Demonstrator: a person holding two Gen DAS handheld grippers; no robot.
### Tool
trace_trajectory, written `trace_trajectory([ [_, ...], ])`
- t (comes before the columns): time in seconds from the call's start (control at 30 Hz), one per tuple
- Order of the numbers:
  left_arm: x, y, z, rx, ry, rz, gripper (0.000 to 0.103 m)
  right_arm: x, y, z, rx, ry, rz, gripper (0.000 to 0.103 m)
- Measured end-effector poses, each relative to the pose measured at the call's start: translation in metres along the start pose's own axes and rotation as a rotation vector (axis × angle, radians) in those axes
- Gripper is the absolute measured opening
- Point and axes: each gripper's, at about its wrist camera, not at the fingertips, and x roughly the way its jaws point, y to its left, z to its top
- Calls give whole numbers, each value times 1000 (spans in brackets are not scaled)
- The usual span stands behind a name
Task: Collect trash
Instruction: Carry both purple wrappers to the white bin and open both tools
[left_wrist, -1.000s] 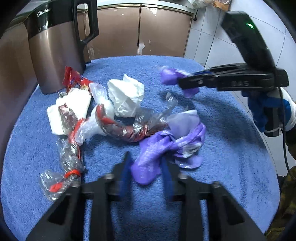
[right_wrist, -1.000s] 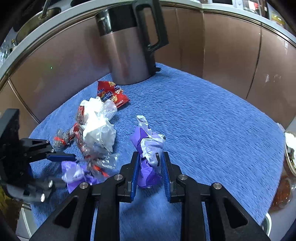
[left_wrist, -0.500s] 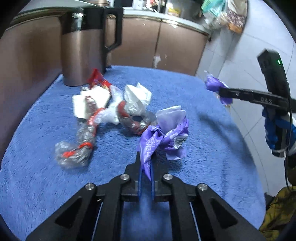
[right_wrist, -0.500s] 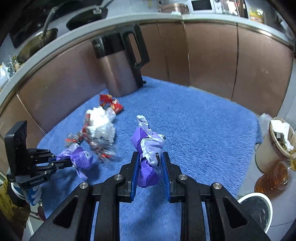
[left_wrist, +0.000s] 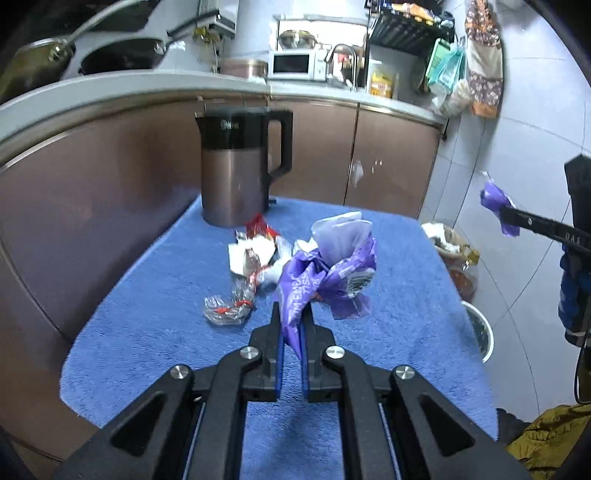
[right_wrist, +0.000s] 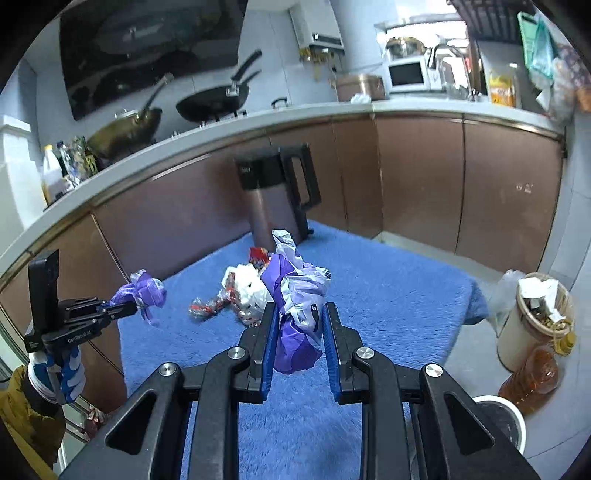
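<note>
My left gripper (left_wrist: 291, 314) is shut on a purple plastic wrapper (left_wrist: 328, 273) and holds it well above the blue mat (left_wrist: 155, 332). My right gripper (right_wrist: 297, 314) is shut on a purple-and-white plastic bag (right_wrist: 295, 295), also lifted off the mat. In the left wrist view the right gripper (left_wrist: 502, 216) shows at the far right, beyond the mat's edge, with its purple bag (left_wrist: 496, 201). In the right wrist view the left gripper (right_wrist: 127, 308) shows at the left with its wrapper (right_wrist: 146, 291). A pile of clear, white and red wrappers (left_wrist: 251, 273) lies on the mat.
A brown electric kettle (left_wrist: 236, 173) stands at the mat's far edge before brown cabinets. On the floor to the right are a full waste bin (right_wrist: 535, 314), an oil bottle (right_wrist: 535, 373) and a white bucket (right_wrist: 498, 417).
My left gripper shut on the purple wrapper and lifted it off the mat. My right gripper rose and drew back to the right with its purple bag. Both cameras are higher now.
</note>
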Motion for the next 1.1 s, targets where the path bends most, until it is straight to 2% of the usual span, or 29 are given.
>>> trace_trajectory([
  [0.23,-36,-32,16,14,-83,-27,6,-64,-21,-11,28,-74,-67,24],
  [0.43,-33,-80,29,67,-91,-90,6,-93,-57,-32,108,-94,-138,24],
  [0.6,-3,-133,39,125,-47,-162,6,-101,-102,-59,208,-66,-216,24],
  [0.8,50,-213,45,209,36,-258,6,-98,-160,-94,324,-9,-296,24],
  [1.1,155,-331,34,327,241,-371,6,-74,-235,-145,489,76,-366,24],
])
